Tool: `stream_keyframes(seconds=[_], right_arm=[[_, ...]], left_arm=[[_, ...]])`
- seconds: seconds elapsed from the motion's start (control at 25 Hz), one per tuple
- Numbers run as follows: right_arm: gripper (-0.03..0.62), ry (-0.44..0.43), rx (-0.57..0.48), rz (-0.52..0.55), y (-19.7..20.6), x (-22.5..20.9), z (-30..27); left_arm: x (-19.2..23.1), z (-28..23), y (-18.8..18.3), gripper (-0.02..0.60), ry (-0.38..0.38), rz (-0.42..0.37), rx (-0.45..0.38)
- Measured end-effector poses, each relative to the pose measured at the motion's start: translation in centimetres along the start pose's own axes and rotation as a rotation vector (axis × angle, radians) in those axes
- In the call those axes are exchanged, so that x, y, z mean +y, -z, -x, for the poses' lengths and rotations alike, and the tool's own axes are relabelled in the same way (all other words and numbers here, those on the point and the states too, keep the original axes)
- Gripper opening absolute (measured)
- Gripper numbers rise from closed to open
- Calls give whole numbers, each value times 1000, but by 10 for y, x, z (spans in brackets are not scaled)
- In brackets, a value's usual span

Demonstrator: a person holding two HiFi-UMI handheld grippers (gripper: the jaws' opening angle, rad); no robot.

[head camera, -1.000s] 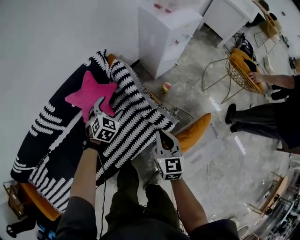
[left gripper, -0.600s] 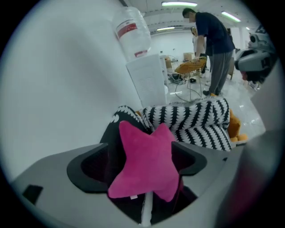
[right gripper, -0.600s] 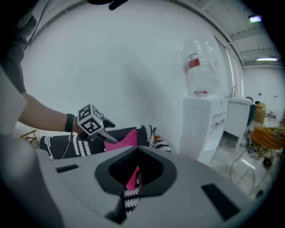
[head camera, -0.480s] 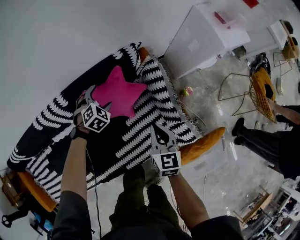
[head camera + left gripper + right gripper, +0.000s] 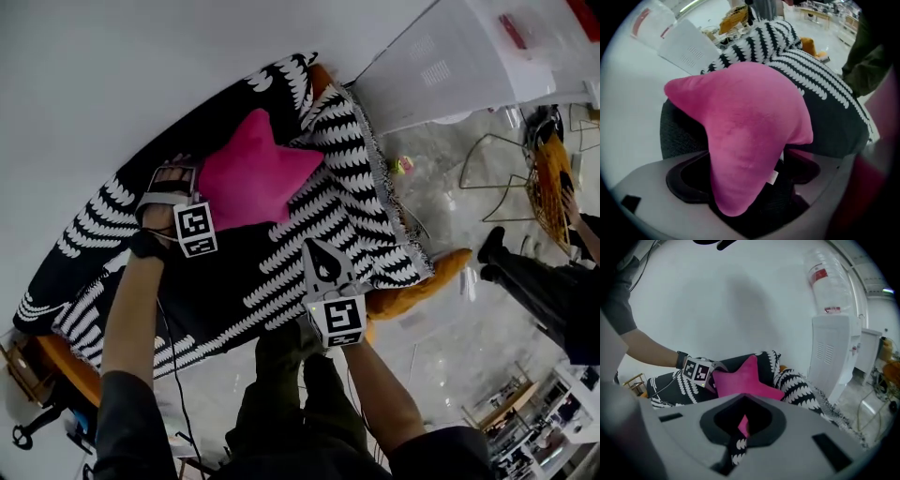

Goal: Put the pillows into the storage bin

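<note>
Finding the left gripper wide, its jaws just opening, astride one point of the star pillow on the blanket, we are recommending a deeper seat before closing, the right gripper shut and empty.

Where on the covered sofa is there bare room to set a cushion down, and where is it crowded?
Free: the throw in front of the star pillow, up to the right gripper; also its far left end by the wall, and its right part toward the water dispenser. Crowded: the upper middle, where the pillow lies.
</note>
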State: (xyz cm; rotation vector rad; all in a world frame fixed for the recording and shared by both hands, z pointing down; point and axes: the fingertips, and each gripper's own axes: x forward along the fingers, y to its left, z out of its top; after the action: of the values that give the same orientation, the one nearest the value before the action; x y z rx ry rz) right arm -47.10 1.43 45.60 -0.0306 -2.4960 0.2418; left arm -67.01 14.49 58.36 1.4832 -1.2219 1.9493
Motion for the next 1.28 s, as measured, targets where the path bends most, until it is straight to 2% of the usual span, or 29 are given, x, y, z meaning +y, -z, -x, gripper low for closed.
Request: stream_keyframes(seconds=[0.08, 0.16, 0.28, 0.36, 0.52, 0.68, 0.88, 1.12, 1.28], right_arm=[[0, -3, 14, -6, 5, -1, -9], [0, -5, 28, -12, 11, -3, -17], [0, -7, 43, -18, 21, -4, -24], [0, -8, 44, -24, 28, -4, -27], [0, -9, 46, -41, 41, 1, -17], [0, -5, 19, -59, 47, -2, 10], [0, 25, -37, -67, 56, -25, 65], [0, 101, -114, -99, 71, -62, 136], [0, 135, -130, -108, 85, -92, 196]], left_arm=[[1, -18, 1, 495, -40, -50, 36], [7, -31, 3, 499, -122, -88, 72], [11, -40, 3, 485, -225, -96, 61], [8, -39, 0, 401, -227, -60, 32], [6, -28, -11, 306, -231, 23, 3], [-11, -8, -8, 292, -201, 123, 15], [-34, 44, -11, 284, -229, 233, 54], [-19, 120, -57, 282, -346, 316, 2], [-9, 172, -126, 285, -401, 279, -52]])
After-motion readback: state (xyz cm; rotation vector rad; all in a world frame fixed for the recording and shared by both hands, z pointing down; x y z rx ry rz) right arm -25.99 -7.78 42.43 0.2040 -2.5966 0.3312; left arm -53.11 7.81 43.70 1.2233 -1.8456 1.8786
